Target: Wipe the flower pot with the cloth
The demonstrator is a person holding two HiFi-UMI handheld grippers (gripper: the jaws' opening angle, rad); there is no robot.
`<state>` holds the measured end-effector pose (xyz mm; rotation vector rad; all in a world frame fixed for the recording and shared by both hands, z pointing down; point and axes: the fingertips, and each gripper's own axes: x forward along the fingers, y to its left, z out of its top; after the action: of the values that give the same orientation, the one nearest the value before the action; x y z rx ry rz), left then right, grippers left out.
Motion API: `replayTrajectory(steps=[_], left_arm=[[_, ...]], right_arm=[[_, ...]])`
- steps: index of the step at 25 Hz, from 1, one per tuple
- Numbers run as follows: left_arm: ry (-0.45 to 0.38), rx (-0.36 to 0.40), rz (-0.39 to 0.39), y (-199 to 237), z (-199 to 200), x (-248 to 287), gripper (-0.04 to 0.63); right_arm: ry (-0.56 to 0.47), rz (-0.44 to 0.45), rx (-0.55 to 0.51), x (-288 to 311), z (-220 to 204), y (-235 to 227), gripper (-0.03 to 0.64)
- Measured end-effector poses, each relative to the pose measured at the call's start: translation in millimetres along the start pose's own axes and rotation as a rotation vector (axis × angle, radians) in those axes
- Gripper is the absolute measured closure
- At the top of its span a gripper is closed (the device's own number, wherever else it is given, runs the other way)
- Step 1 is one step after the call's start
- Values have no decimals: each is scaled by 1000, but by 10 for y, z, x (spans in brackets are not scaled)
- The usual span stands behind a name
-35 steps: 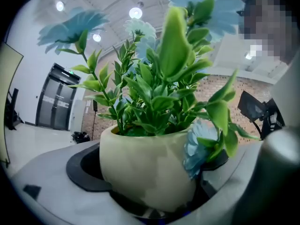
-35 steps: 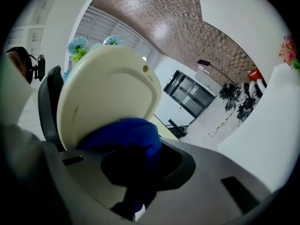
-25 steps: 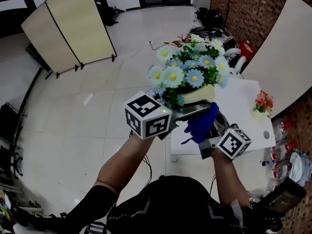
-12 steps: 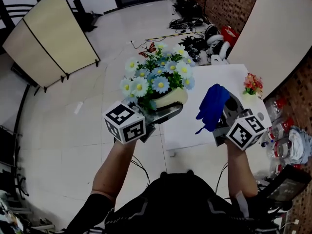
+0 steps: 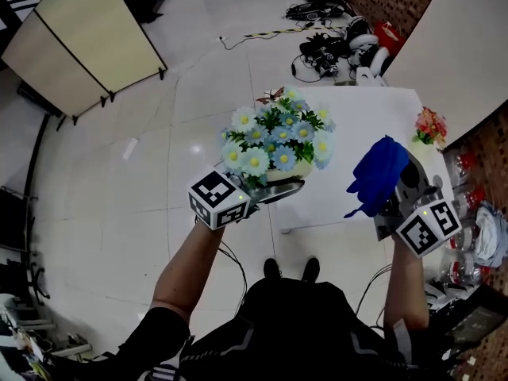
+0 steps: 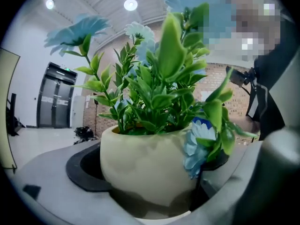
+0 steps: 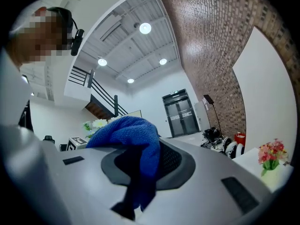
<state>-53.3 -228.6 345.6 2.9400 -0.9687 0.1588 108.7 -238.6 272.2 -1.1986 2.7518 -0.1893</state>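
My left gripper (image 5: 274, 187) is shut on a cream flower pot (image 5: 283, 175) holding blue and white artificial daisies (image 5: 278, 137), lifted in the air over the near left edge of the white table (image 5: 357, 133). In the left gripper view the cream flower pot (image 6: 147, 168) fills the space between the jaws. My right gripper (image 5: 394, 189) is shut on a blue cloth (image 5: 377, 173), held up to the right of the pot and apart from it. The blue cloth (image 7: 136, 149) bunches up and hangs down between the jaws in the right gripper view.
A small vase of pink flowers (image 5: 429, 125) stands at the table's right edge. Bags and cables (image 5: 341, 42) lie on the floor beyond the table. A folding screen (image 5: 79, 42) stands at far left. Bottles and clutter (image 5: 472, 244) sit at the right.
Both grippers have drawn apart: the pot moved slightly right and down in view, the cloth moved further right. One second ago the cloth was against the pot.
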Motion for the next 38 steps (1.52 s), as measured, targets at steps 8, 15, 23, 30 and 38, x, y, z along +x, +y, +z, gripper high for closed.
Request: replayTrajectory(steps=[8, 15, 23, 30, 38], left_arm=[[5, -23, -83, 9, -839, 147, 31], [-4, -34, -109, -124, -1575, 362, 31], [37, -1, -126, -230, -2323, 577, 31], [70, 37, -113, -262, -2864, 693, 31], [116, 91, -121, -348, -3140, 715, 31]], right_arm=[[54, -7, -9, 112, -396, -81, 554], [71, -2, -34, 42, -856, -200, 554], [89, -4, -48, -3, -1284, -370, 554], [128, -9, -48, -54, -1657, -553, 554], [144, -11, -33, -87, -1817, -662, 554]])
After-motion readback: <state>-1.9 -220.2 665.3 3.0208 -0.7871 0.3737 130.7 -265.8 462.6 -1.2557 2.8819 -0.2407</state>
